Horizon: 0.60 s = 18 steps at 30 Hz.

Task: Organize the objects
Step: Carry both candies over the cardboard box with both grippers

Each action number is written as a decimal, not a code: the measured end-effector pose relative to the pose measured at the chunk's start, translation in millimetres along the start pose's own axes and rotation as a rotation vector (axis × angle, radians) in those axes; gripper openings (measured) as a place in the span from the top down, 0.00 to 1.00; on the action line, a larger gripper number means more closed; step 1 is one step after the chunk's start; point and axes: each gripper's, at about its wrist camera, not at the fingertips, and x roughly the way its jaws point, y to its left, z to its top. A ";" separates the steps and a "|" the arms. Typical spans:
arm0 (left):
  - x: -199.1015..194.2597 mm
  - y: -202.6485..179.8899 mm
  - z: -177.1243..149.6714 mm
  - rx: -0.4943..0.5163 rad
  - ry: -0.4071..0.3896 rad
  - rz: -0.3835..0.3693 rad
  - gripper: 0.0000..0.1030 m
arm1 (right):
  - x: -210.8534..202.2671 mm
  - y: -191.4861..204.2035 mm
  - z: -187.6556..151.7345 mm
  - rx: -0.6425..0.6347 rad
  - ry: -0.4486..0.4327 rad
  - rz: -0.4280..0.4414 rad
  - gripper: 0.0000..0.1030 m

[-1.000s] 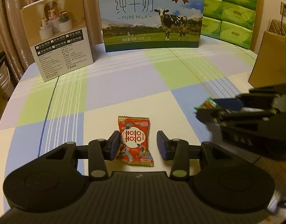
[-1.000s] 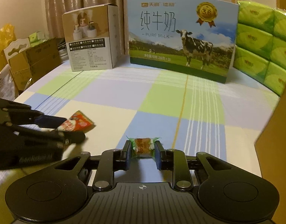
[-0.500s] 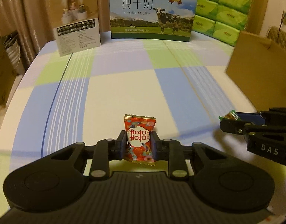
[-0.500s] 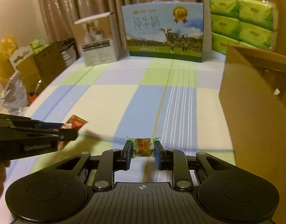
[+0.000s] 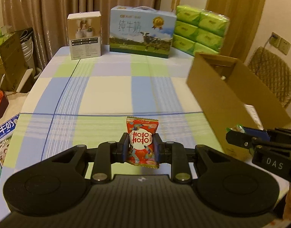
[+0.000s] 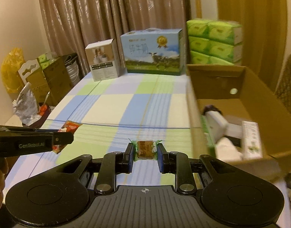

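My left gripper (image 5: 141, 148) is shut on a red candy packet (image 5: 142, 133) with a white round label, held above the checked tablecloth (image 5: 107, 95). A green-wrapped brown candy (image 6: 145, 150) sits clamped between the pads of my right gripper (image 6: 145, 152). An open cardboard box (image 6: 248, 87) stands at the table's right side, just right of the right gripper, with white and green packages inside. In the right wrist view the left gripper (image 6: 63, 138) shows at the left with the red candy packet (image 6: 69, 128). The right gripper (image 5: 232, 133) appears at the left wrist view's right edge, before the cardboard box (image 5: 221, 95).
At the table's far end stand a white product box (image 5: 85, 36), a blue milk carton case (image 5: 141, 32) and stacked green tissue packs (image 5: 200, 30). Cardboard boxes and bags (image 6: 41, 77) crowd the floor to the left. A wicker chair (image 5: 272, 76) is behind the box.
The left gripper closed on the red candy and lifted it off the table. Both grippers rose and pulled back, and the cardboard box interior came into the right wrist view.
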 end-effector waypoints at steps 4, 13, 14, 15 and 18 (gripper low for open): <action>-27.8 -22.0 -13.3 -0.017 -0.004 -0.018 0.79 | -30.8 -11.9 -9.6 0.006 -0.013 -0.021 0.79; -67.7 -66.1 -30.8 -0.023 -0.008 -0.049 0.79 | -80.5 -47.8 -20.7 0.057 -0.043 -0.081 0.79; -69.7 -70.5 -31.6 -0.019 -0.008 -0.052 0.79 | -84.8 -51.9 -21.0 0.064 -0.047 -0.088 0.79; -71.8 -75.1 -32.9 -0.016 -0.010 -0.057 0.79 | -88.7 -56.1 -21.7 0.070 -0.049 -0.092 0.79; -76.2 -91.0 -35.6 -0.007 -0.010 -0.077 0.79 | -100.3 -68.7 -22.7 0.083 -0.056 -0.116 0.79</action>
